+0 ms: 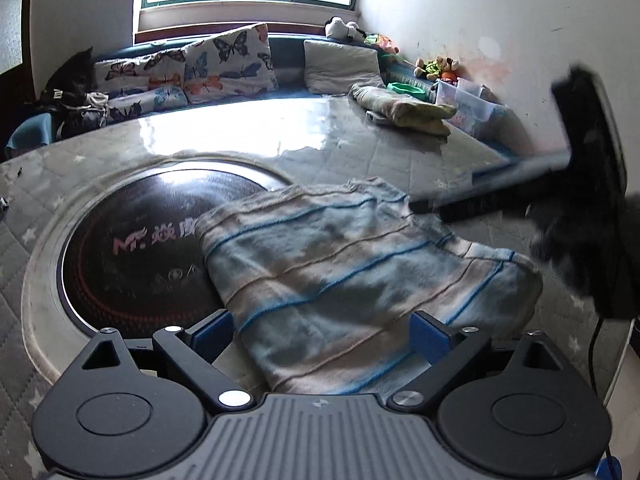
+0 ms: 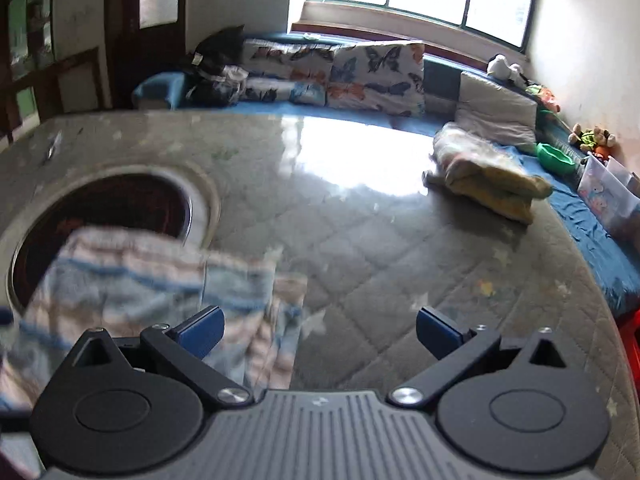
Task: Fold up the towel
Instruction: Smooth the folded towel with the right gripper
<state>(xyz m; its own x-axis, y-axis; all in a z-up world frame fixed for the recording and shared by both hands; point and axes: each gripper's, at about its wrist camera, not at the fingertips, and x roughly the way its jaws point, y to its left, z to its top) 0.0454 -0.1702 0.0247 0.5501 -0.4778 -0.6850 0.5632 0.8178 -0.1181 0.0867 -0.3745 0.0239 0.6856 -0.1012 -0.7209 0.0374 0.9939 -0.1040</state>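
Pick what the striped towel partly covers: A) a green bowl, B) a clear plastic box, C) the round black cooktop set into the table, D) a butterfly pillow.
C: the towel lies flat on the table with its left edge over the round black cooktop; the bowl, pillows and box sit far back.

We are seeing bare quilted worktop (image 2: pixel 400 264) stretching open ahead of the right tool (image 2: pixel 320 332), from its near edge to the glare at the far side. The striped towel (image 1: pixel 352 276) is lying at the near edge, spilling over the round dark cooktop (image 1: pixel 140 248) sunk in the left part. A folded blanket (image 2: pixel 488 176) is occupying the far right corner. Beyond the right edge, clear bins (image 2: pixel 608 196) are standing against the wall; cushions (image 1: pixel 228 60) are lining the far edge.
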